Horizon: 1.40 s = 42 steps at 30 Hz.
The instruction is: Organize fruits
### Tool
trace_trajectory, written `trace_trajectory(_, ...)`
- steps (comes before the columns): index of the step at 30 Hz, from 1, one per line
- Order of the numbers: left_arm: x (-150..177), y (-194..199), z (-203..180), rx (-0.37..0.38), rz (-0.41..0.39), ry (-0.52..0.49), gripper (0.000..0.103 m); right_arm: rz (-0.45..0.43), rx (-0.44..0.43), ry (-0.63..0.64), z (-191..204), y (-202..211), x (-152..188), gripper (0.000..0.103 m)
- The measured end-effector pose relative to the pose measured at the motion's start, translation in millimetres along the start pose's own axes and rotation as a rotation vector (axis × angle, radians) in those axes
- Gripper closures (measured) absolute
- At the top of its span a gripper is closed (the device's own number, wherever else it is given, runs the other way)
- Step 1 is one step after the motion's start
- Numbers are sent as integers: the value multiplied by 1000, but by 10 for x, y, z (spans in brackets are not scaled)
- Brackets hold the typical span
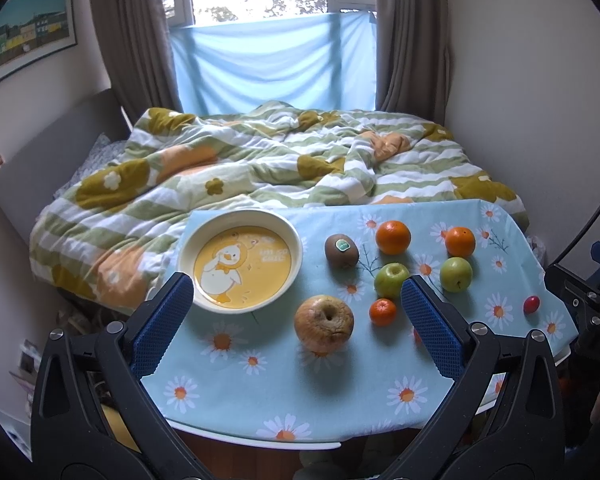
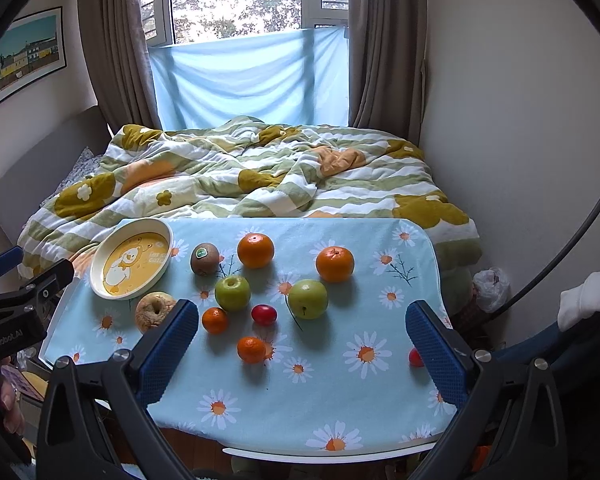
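An empty yellow duck plate (image 1: pixel 240 264) (image 2: pixel 131 257) sits at the table's far left. To its right lie a kiwi (image 1: pixel 341 251) (image 2: pixel 204 259), two oranges (image 1: pixel 393 237) (image 2: pixel 255 250) (image 1: pixel 460 241) (image 2: pixel 334 264), two green apples (image 1: pixel 392 280) (image 2: pixel 232 293) (image 1: pixel 455 274) (image 2: pixel 308 298), a wrinkled brown apple (image 1: pixel 323 323) (image 2: pixel 153 311), small tangerines (image 1: pixel 382 312) (image 2: pixel 215 320) (image 2: pixel 251 349) and red cherry tomatoes (image 1: pixel 531 304) (image 2: pixel 264 315) (image 2: pixel 415 357). My left gripper (image 1: pixel 296 320) hovers open before the brown apple. My right gripper (image 2: pixel 302 344) hovers open over the near table, holding nothing.
The small table carries a light blue daisy cloth (image 1: pixel 300 392) (image 2: pixel 340 392) and stands against a bed with a striped flower quilt (image 1: pixel 260 160) (image 2: pixel 260 172). Walls close in on both sides. A plastic bag (image 2: pixel 490 286) lies on the floor at the right.
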State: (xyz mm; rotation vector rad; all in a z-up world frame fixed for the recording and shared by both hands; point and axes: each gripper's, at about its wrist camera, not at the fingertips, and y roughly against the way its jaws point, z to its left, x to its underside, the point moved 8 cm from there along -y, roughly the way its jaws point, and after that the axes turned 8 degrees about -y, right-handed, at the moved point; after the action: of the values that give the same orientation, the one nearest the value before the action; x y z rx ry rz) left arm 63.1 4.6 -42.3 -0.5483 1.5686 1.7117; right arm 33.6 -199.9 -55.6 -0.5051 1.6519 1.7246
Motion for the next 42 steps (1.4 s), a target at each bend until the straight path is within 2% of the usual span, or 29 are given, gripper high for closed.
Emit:
trace_trajectory(28, 32, -85, 3, 8, 7, 13, 0, 0, -1, -4, 21, 0, -1, 0)
trace_trajectory(33, 33, -119, 10, 36, 12, 13, 0, 8, 4, -7, 47, -1, 7, 0)
trace_trajectory(42, 162, -422, 101, 106, 92, -49, 0, 74, 20, -42, 134, -221, 177, 0)
